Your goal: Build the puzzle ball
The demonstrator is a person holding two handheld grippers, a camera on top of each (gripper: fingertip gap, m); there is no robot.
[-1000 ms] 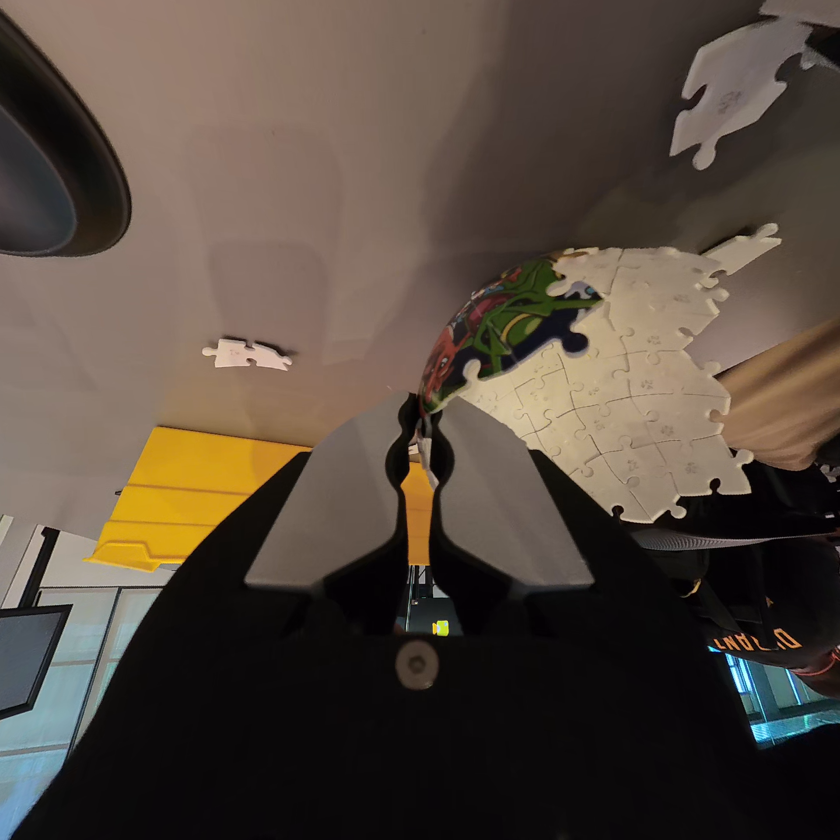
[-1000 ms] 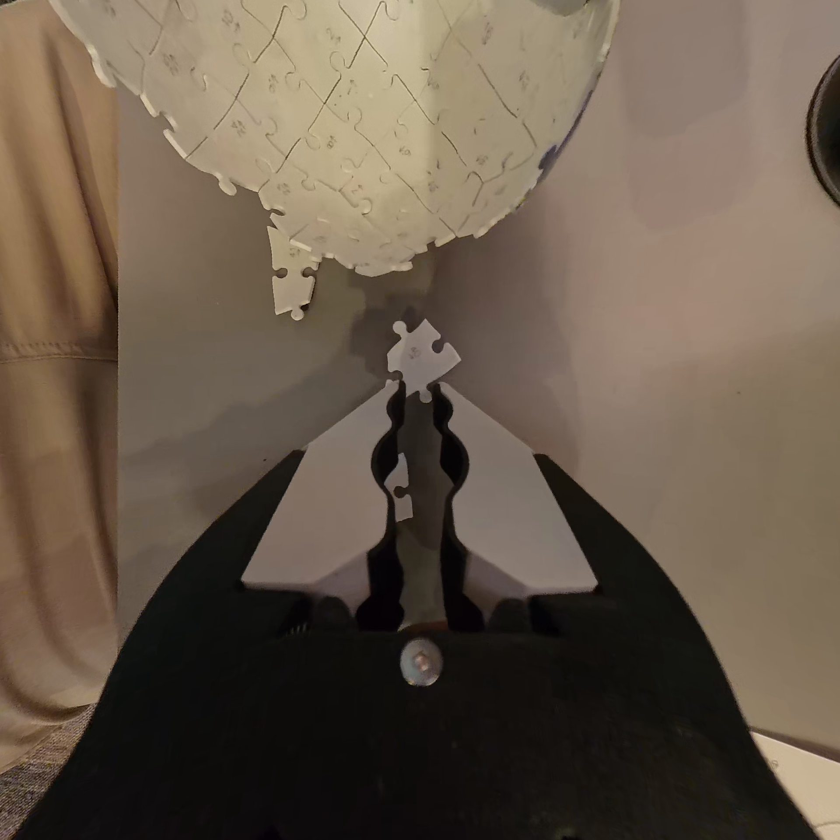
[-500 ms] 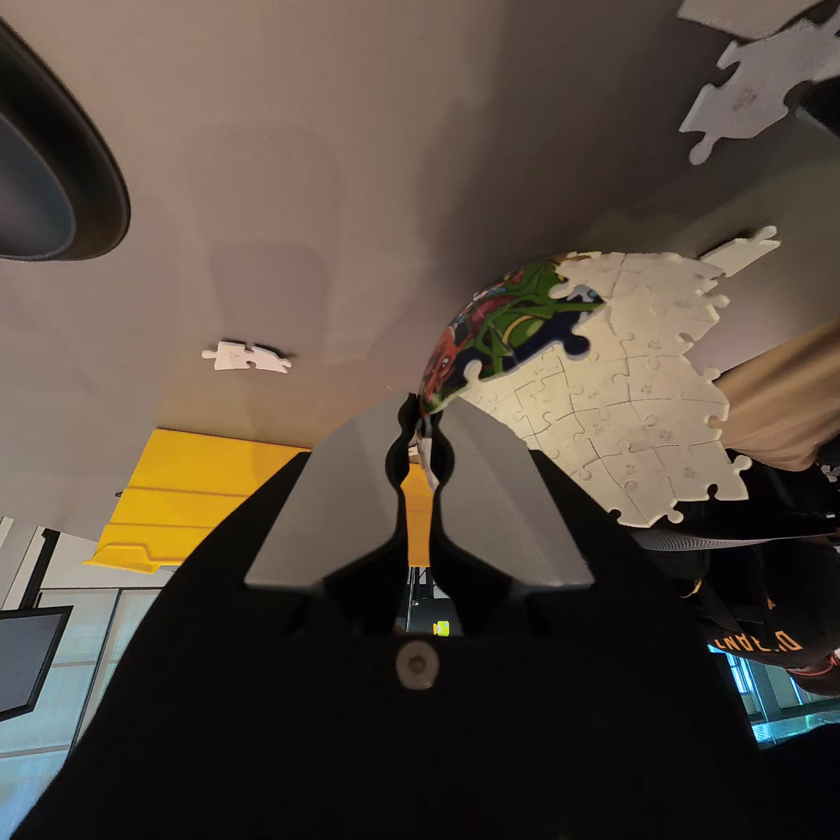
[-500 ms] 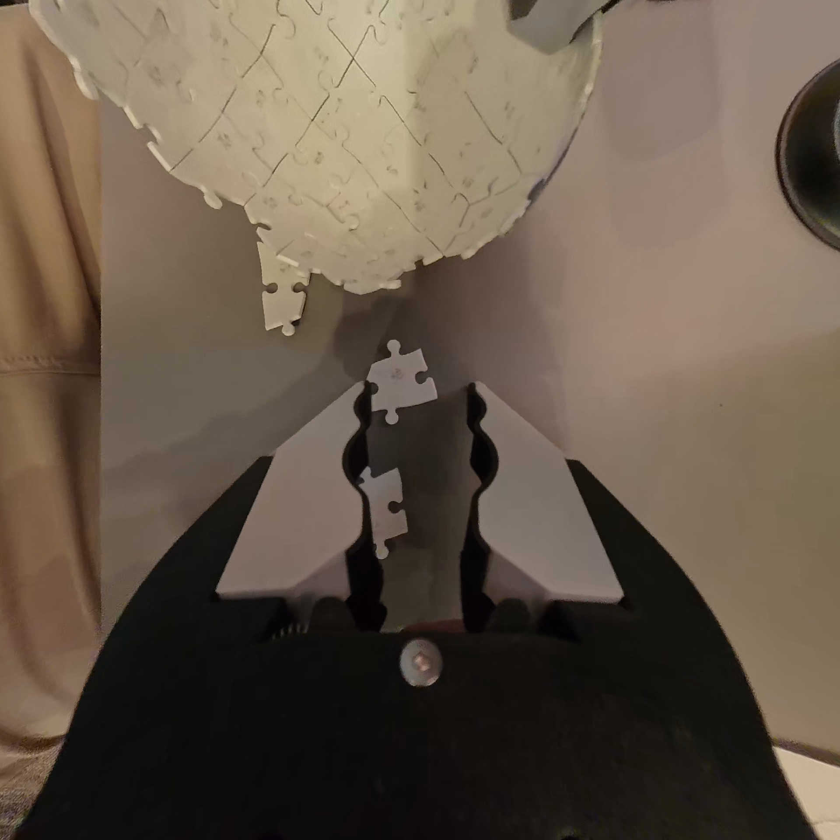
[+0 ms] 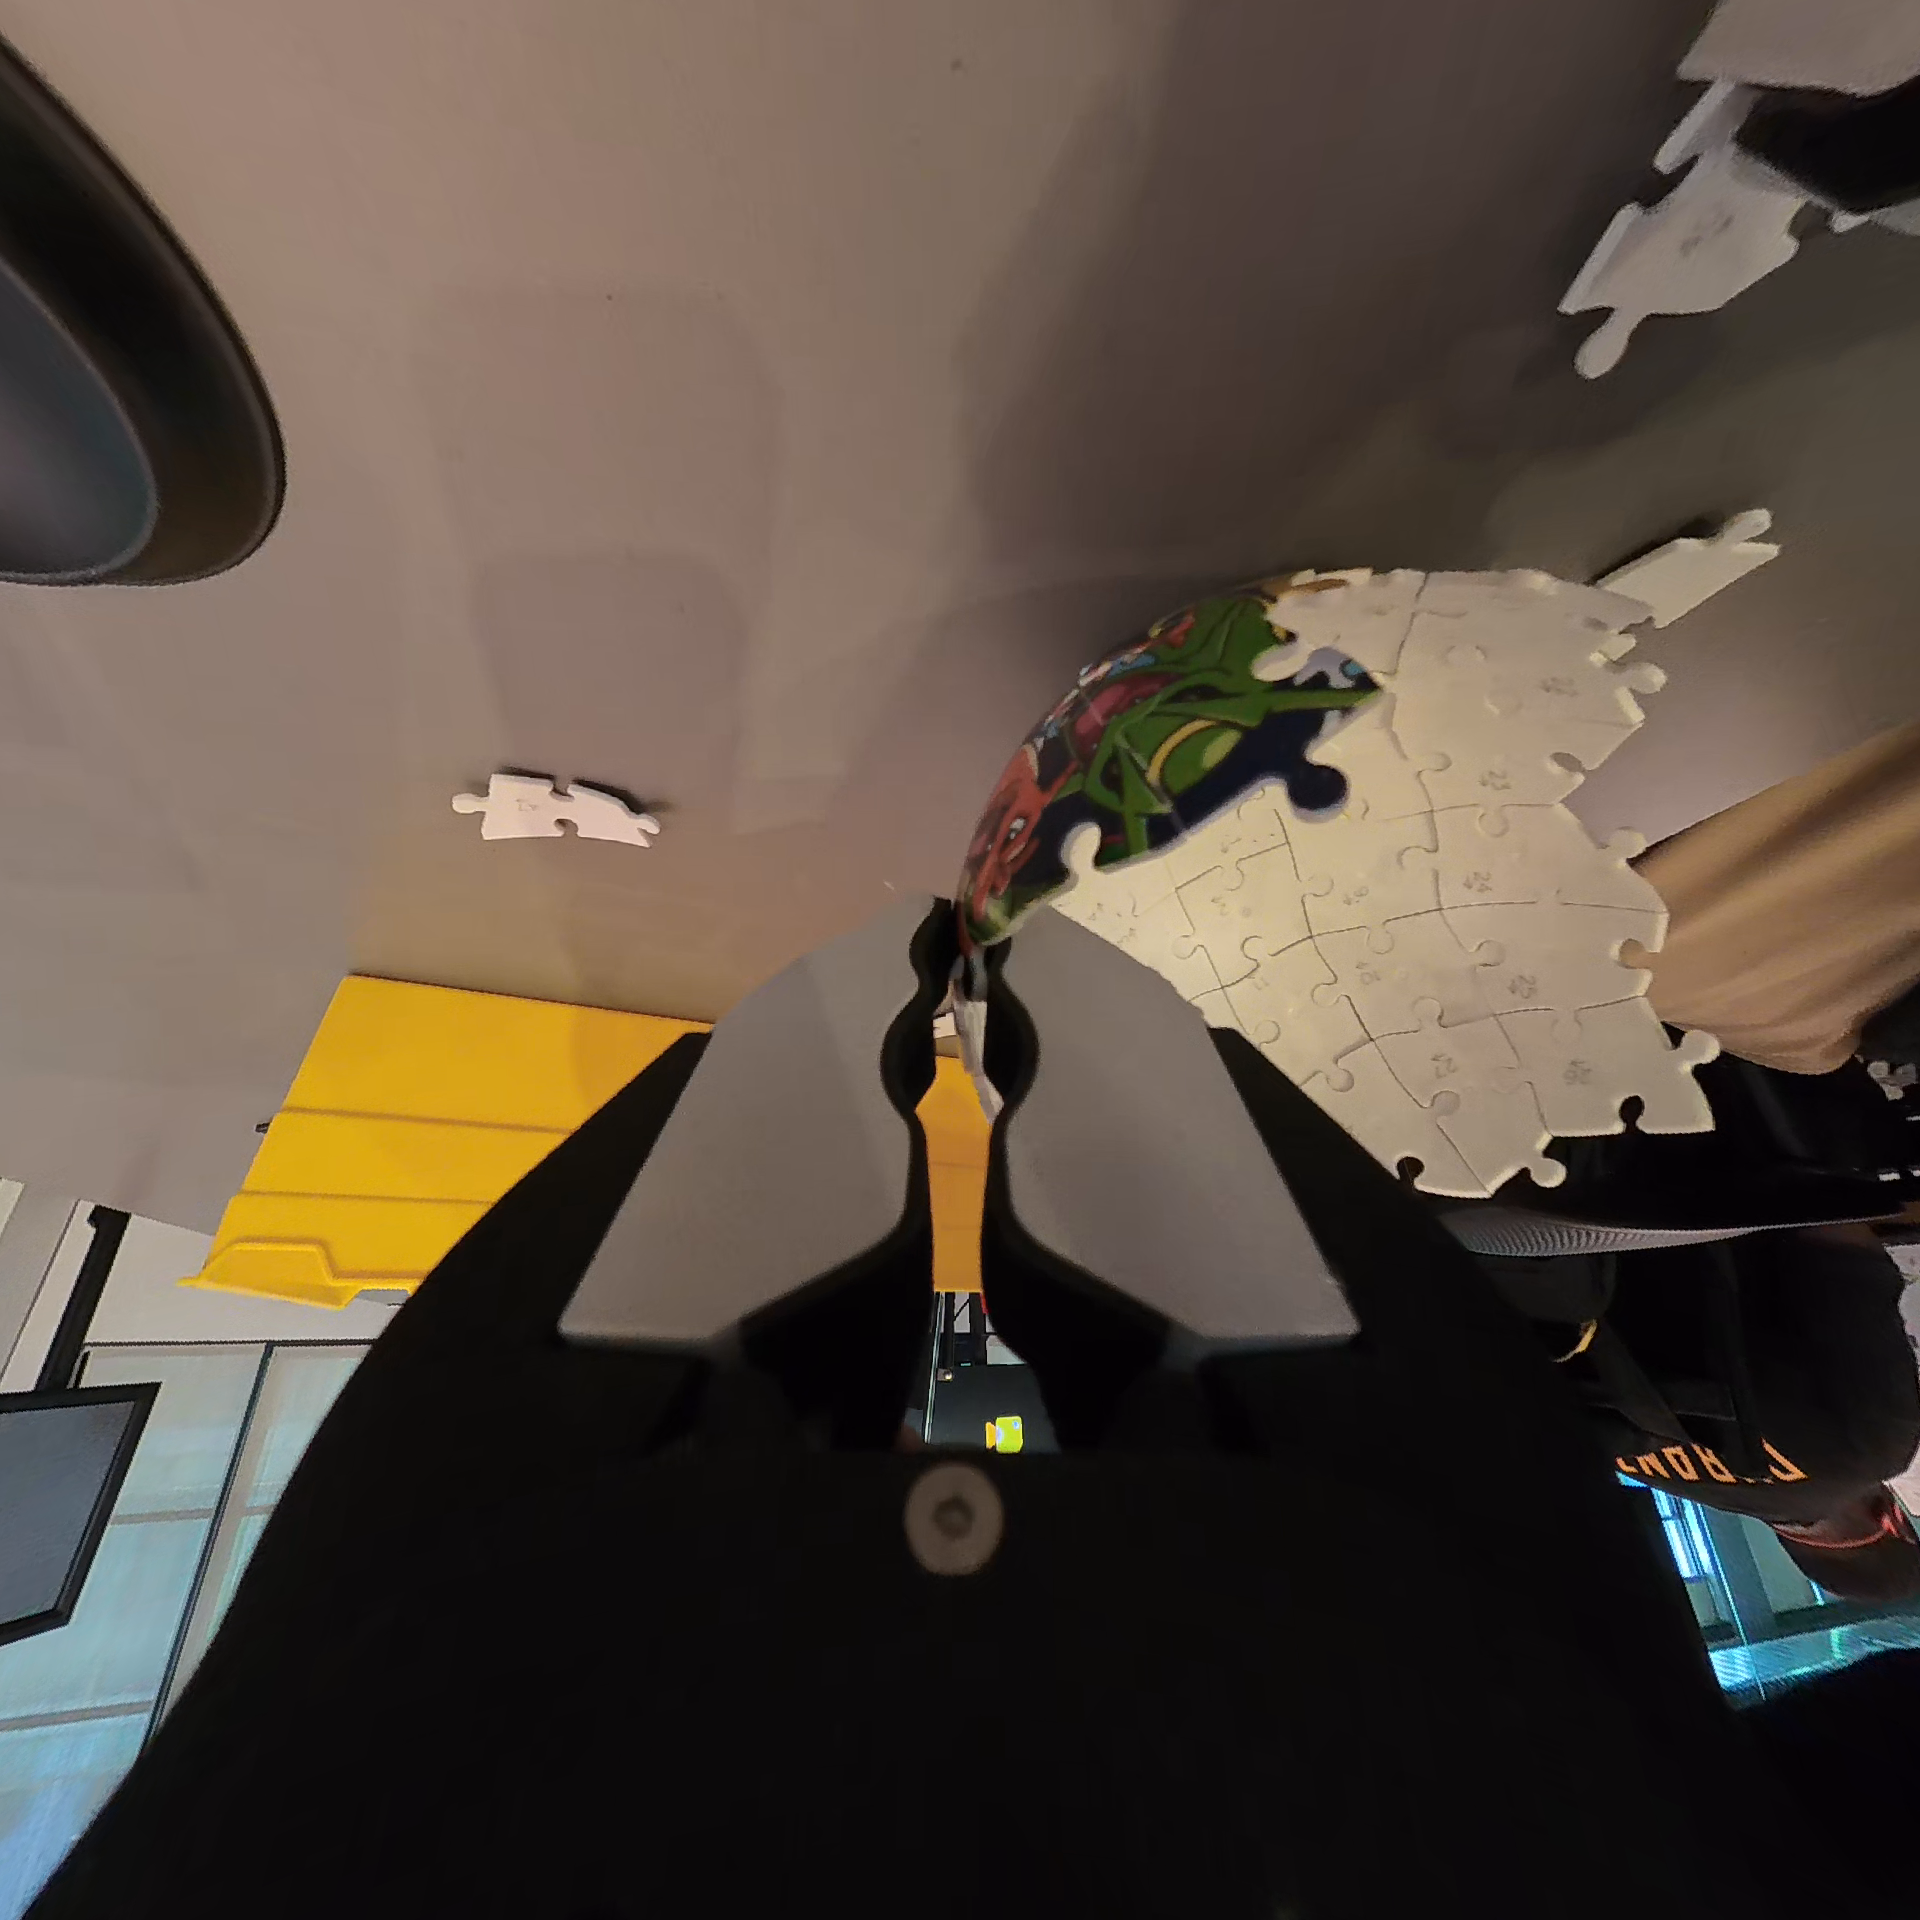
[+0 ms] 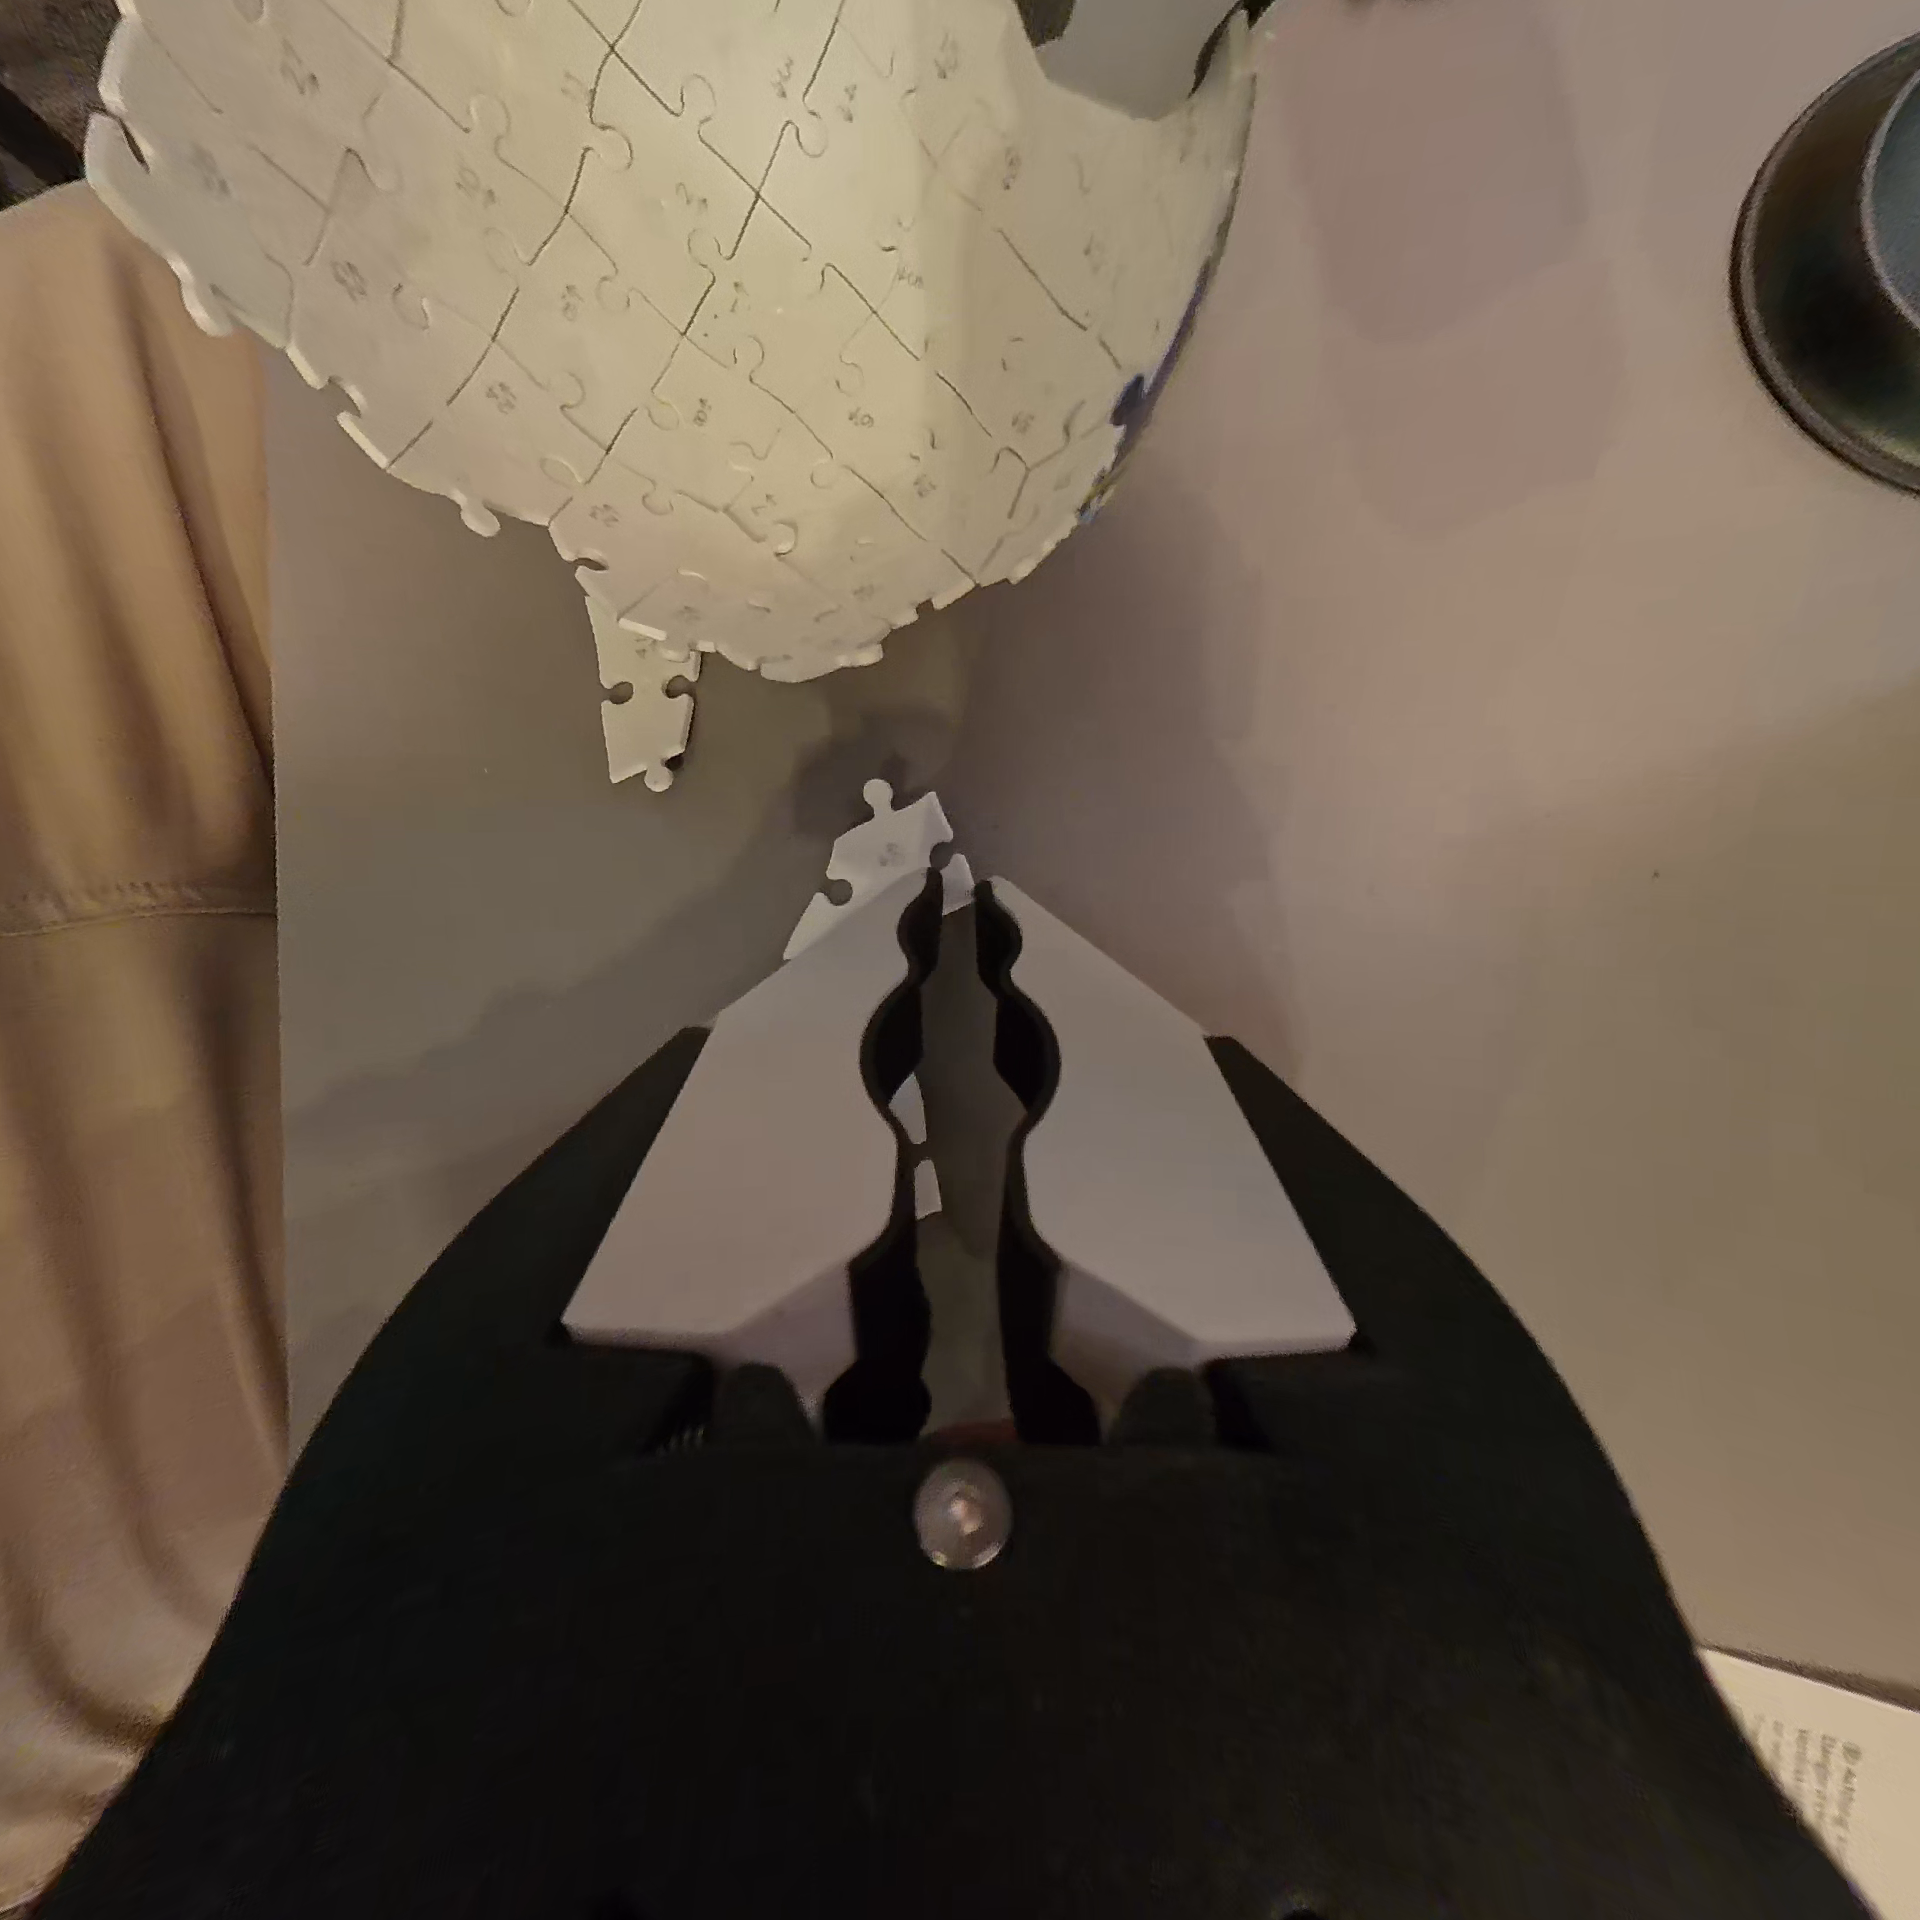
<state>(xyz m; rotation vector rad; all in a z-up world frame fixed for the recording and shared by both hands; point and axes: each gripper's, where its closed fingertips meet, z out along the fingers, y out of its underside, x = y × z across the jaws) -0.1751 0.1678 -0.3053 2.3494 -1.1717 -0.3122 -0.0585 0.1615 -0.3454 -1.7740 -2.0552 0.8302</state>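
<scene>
From my right claw (image 6: 956, 883) I see the shell (image 6: 707, 312) held up ahead above the desk (image 6: 1455, 831), with one loose piece (image 6: 649, 717) lying just under its lower left edge and another piece (image 6: 894, 847) pinched at my claw tips, just short of the shell. A dish (image 6: 1829, 260) sits far right on the desk, and a sheet (image 6: 1839, 1787) lies at the near right corner. From my left claw (image 5: 971, 930), which grips the shell's (image 5: 1403, 883) near rim, a lone piece (image 5: 556, 810) lies off to the left on the desk (image 5: 831, 312), the dish (image 5: 125, 416) farther left, and a bin (image 5: 468, 1122) at the desk's edge behind the claw.
</scene>
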